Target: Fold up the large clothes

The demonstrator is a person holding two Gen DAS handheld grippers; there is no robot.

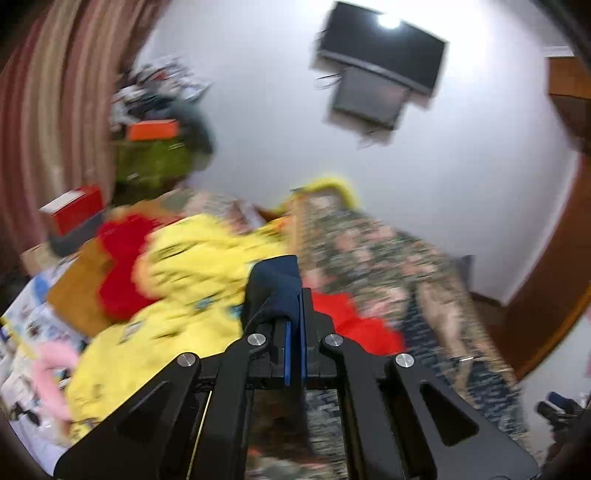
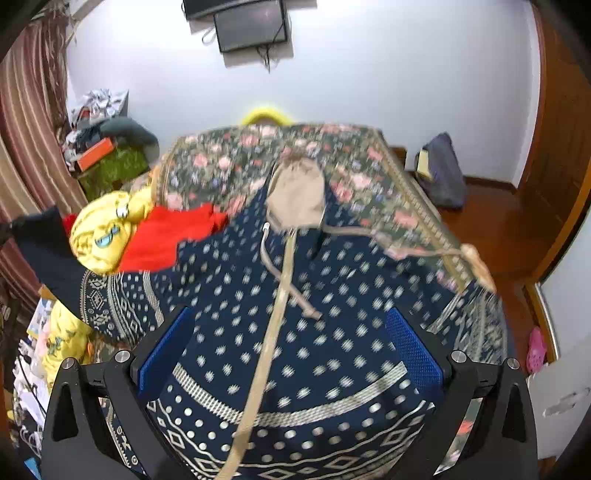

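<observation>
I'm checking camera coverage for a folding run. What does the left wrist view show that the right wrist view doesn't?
Only the left wrist view: the left tongs shut on a fold of navy cloth, and a red box.

Only the right wrist view: the open right tongs over the spread navy dotted garment, its beige hood, and a grey bag by the wall.

Both: yellow garment, red garment, floral bedcover, wall screen.

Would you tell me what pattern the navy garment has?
White dots and geometric bands on the navy garment; right wrist view.
</observation>
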